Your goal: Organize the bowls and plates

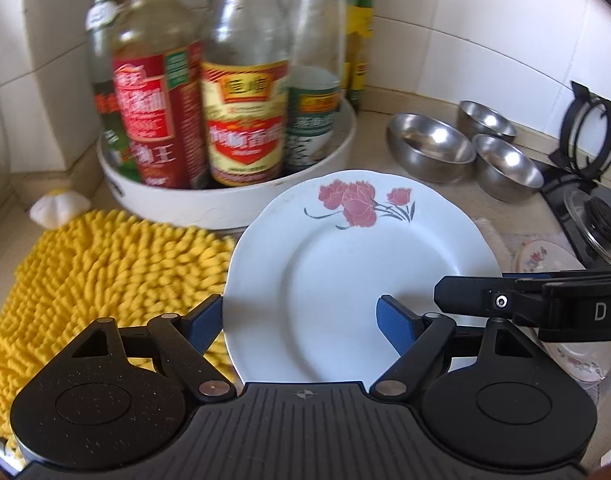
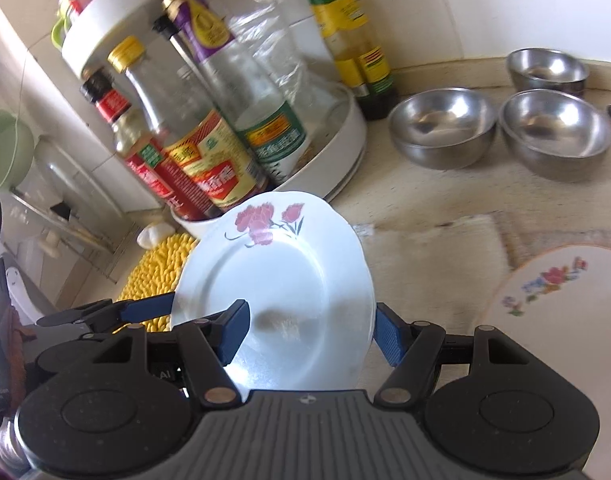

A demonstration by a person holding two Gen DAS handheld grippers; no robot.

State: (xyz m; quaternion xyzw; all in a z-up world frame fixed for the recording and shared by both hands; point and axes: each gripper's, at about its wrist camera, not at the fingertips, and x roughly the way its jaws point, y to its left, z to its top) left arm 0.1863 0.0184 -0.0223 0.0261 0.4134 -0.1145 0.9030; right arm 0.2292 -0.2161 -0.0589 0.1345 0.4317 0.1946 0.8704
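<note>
I carry the rose plate (image 1: 345,276) with both grippers, left gripper (image 1: 305,324) and right gripper (image 2: 309,336), jaws clamped on its edges. Three steel bowls (image 2: 441,128) sit unstacked on the surface (image 2: 425,216).

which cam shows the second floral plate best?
Right wrist view: the second floral plate shows a broad stretch of rim and its flower print at right. In the left wrist view only slivers peek out around the other claw's arm.

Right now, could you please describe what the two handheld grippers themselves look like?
Both the left gripper and right gripper have black linkage arms with silver pivot pins, round black discs, ribbed grey bodies and blue textured finger pads. White lettering marks the right one's side.
</note>
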